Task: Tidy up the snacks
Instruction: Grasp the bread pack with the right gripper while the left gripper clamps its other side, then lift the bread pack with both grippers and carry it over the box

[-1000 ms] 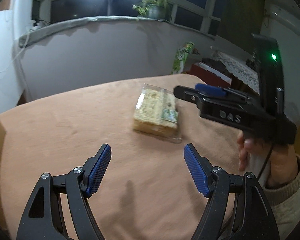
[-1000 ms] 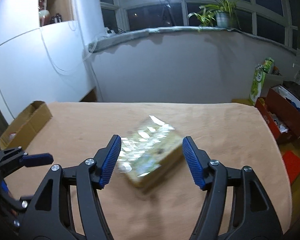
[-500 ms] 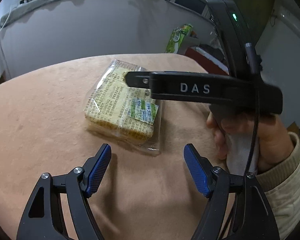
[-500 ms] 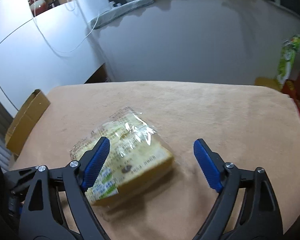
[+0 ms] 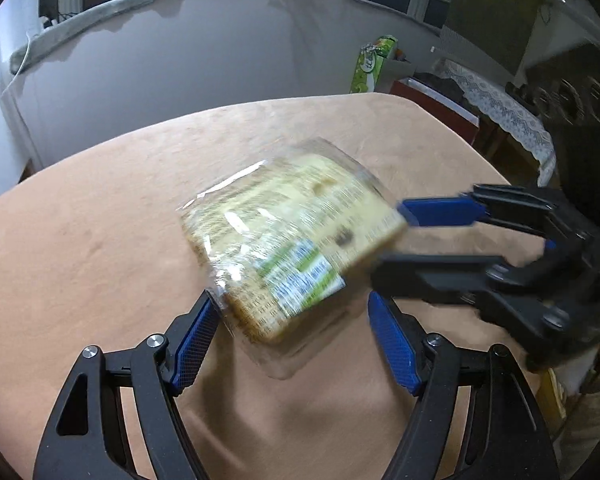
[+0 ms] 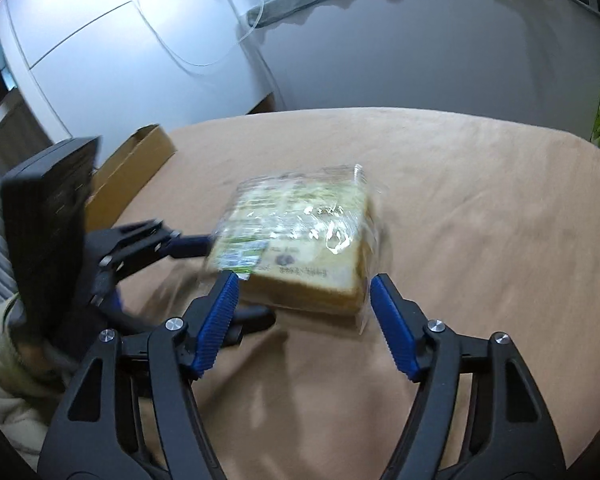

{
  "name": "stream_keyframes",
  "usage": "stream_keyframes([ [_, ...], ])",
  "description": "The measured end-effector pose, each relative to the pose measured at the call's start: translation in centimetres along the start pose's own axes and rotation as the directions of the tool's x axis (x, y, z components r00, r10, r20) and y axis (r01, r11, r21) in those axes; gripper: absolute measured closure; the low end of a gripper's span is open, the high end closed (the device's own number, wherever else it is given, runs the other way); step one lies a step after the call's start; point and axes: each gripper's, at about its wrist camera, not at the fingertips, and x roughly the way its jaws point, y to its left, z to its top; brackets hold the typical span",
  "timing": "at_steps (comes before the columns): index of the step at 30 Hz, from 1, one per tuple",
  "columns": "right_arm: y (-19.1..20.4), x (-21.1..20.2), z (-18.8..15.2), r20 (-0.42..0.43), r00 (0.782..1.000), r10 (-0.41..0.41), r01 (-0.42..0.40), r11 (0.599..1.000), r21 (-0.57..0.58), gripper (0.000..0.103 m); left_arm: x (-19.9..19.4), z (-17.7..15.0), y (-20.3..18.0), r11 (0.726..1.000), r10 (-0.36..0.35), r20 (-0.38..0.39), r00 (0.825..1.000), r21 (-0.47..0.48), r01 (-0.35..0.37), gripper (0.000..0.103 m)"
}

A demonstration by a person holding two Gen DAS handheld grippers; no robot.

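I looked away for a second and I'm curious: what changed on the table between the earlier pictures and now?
Both grippers have come down and closed in on the snack pack. The right gripper opened wider, then narrowed again, and now straddles the pack's near edge; whether it grips is unclear. The left gripper is open at the pack's other side. The pack looks blurred and turned. The table and cardboard box are unchanged.

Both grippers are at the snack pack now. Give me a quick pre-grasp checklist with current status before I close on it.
1. Snack pack between the right gripper pads: ok, at the tips.
2. Right jaws have just been closing; pads pressing on the pack: cannot tell, blurred.
3. Left gripper open, pack corner by its left pad: ok.
4. Grippers clear of each other: not ok, they crowd the same pack.
5. Pack resting flat on the table: cannot tell, motion blur.
6. Cardboard box at the table edge unobstructed: ok.
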Motion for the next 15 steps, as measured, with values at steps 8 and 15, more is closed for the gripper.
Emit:
stream_keyframes([
  [8, -1.7, 1.6, 1.7, 0.048, 0.997, -0.052, 0.047, 0.993, 0.105, 0.031, 0.3, 0.5, -0.1, 0.997, -0.001, 0.002, 1.000, 0.077, 0.001, 0.028],
  [15, -1.4, 1.6, 1.3, 0.047, 0.997, -0.061, 0.055, 0.992, 0.113, 0.051, 1.3, 1.2, -0.9, 0.994, 0.048, 0.019, 0.999, 0.098, -0.049, 0.039],
])
